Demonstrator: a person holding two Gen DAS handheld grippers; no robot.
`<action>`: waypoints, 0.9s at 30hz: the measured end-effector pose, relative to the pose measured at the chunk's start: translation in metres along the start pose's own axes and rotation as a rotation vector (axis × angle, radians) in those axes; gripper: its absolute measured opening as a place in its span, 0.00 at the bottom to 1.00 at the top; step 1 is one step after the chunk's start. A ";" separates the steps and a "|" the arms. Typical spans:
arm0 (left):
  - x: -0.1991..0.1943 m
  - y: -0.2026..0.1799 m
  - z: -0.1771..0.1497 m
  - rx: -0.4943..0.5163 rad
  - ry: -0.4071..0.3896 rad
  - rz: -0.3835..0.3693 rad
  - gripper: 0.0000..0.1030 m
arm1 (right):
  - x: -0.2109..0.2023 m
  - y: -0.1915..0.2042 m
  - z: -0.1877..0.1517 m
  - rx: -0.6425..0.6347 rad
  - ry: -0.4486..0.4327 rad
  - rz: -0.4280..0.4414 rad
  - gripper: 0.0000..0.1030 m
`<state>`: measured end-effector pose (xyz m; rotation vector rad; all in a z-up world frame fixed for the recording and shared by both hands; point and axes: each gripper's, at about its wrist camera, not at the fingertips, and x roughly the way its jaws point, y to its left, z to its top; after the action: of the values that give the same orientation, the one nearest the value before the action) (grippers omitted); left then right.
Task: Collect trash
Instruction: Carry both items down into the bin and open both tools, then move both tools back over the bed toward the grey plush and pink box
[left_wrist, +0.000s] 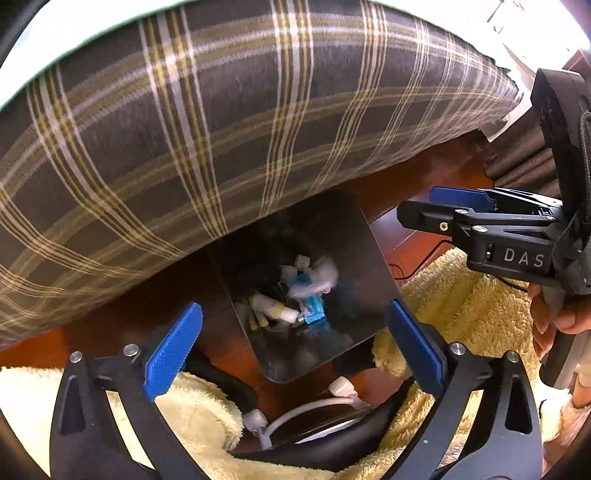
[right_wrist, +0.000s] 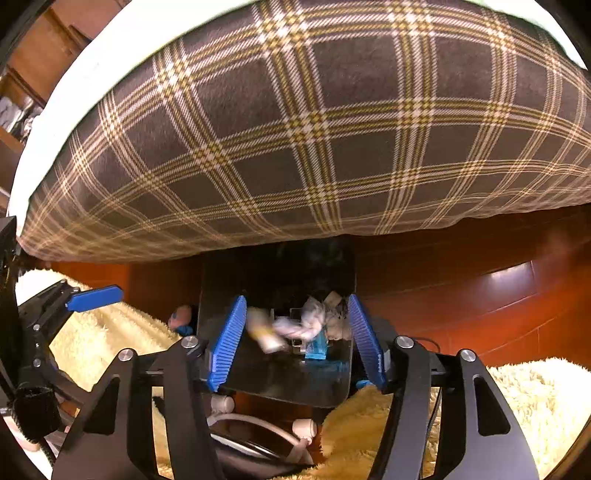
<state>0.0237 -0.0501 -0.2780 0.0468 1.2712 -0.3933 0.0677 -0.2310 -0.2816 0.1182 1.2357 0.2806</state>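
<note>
In the left wrist view the left gripper (left_wrist: 293, 341) fills the bottom of the frame, its two blue pads spread wide with nothing between them. Just above the gap sits a dark bin (left_wrist: 354, 240), at centre frame, partly tucked under the plaid bedcover (left_wrist: 221, 122) that covers the upper half. Inside the bin lies the trash (left_wrist: 295, 295): white crumpled bits, a pale tube and a blue wrapper. The right gripper (left_wrist: 439, 206) enters from the right edge at mid-height, held by a hand (left_wrist: 557, 321); its jaw state is hard to read here. In the right wrist view the right gripper (right_wrist: 295, 339) stands at lower centre with its blue pads apart, framing the bin (right_wrist: 288, 384) and the trash (right_wrist: 310, 325), which is blurred; nothing is gripped. A blue pad of the left gripper (right_wrist: 94, 297) shows at the left edge. Cream fleece (right_wrist: 517, 398) lies at the lower left and lower right on a red-brown wood floor (right_wrist: 480, 295), and a white cable (left_wrist: 314, 406) with plugs lies at the bottom centre.
</note>
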 end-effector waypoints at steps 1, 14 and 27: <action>-0.003 0.000 0.000 0.002 -0.006 0.005 0.92 | -0.004 -0.001 0.001 0.001 -0.005 -0.001 0.61; -0.081 0.005 0.020 0.002 -0.176 0.070 0.92 | -0.097 -0.015 0.035 0.030 -0.227 -0.007 0.93; -0.131 0.030 0.077 -0.028 -0.300 0.113 0.92 | -0.148 0.001 0.090 -0.055 -0.376 -0.069 0.93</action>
<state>0.0726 -0.0066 -0.1376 0.0345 0.9730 -0.2731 0.1077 -0.2647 -0.1169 0.0766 0.8568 0.2203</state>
